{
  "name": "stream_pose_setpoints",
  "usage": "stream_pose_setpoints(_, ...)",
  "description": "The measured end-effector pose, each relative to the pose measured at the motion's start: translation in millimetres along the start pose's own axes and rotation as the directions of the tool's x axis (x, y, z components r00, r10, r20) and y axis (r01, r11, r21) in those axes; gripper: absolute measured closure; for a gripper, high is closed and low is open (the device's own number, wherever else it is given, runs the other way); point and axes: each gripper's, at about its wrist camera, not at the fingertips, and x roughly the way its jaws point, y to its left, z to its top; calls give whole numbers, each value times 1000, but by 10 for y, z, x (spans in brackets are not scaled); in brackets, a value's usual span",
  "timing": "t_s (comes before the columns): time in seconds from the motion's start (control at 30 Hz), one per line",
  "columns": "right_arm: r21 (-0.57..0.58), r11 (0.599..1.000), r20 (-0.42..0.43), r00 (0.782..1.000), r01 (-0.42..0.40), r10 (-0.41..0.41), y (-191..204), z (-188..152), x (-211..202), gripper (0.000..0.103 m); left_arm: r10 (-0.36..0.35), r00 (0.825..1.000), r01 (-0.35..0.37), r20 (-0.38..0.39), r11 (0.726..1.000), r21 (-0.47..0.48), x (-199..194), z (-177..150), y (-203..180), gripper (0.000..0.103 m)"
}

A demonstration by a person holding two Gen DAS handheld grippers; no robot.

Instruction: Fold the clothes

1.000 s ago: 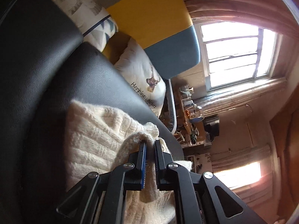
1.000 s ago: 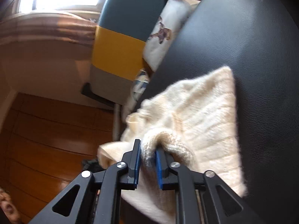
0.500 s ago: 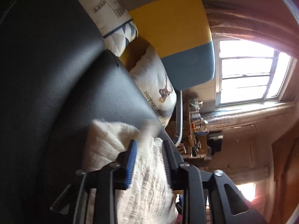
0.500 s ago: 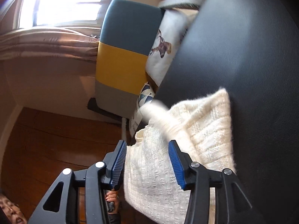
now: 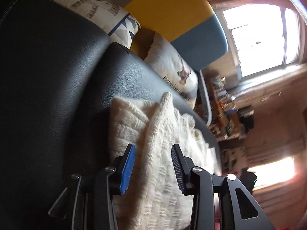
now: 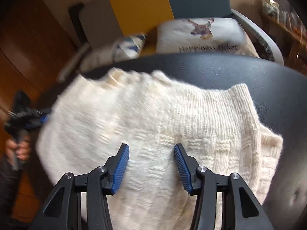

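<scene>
Right wrist view: sweater is lying bunched on the black seat; both tools, right and left, are hovering spread, gripping nothing. Any fold should be catching an edge, not the middle.

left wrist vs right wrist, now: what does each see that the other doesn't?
Left wrist only: the bright window, and its own left gripper, jaws open over the knit.

Right wrist only: a hand gripping the other tool's handle at the sweater's left edge, the readable "Happiness ticket" print, and its own right gripper, jaws open.

Both: the cream knit sweater lying on the black leather seat, the deer-print cushion, and the yellow and blue chair back.
</scene>
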Motion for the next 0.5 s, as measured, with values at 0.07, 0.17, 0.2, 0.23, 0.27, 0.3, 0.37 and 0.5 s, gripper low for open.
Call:
stream_pose_setpoints(0.07, -19, 1000, -1, 1000, 19, -19, 27, -16, 52, 53, 37, 999, -36, -35, 998, 43, 63, -82, -37, 64)
stream_pose_setpoints(0.17, -38, 999, -43, 999, 24, -25, 57, -143, 28, 53, 96, 992, -87, -83, 990, 108, 158, -205, -94, 75)
stream_pose_setpoints(0.2, -36, 999, -45, 999, 13, -15, 71, -211, -13, 53, 110, 989, -98, -97, 987, 124, 177, -249, -104, 80)
stream_pose_setpoints(0.23, -33, 999, -46, 999, 3, -4, 84, -280, -55, 53, 107, 989, -94, -103, 988, 119, 153, -304, -86, 81)
stream_pose_setpoints(0.27, -30, 1000, -47, 999, -8, 7, 98, -349, -97, 53, 103, 989, -91, -109, 989, 113, 126, -359, -64, 84)
stream_pose_setpoints(0.3, -27, 999, -49, 999, -19, 18, 111, -418, -139, 53, 99, 989, -88, -114, 991, 103, 91, -420, -32, 86)
stream_pose_setpoints(0.37, -21, 999, -51, 998, -40, 39, 139, -557, -223, 53, 94, 989, -84, -117, 992, 92, -30, -590, 16, 87)
stream_pose_setpoints(0.5, 6, 995, -11, 995, -97, 97, 158, -801, -457, 53, 175, 983, -165, -60, 975, 149, -418, -918, -53, 87)
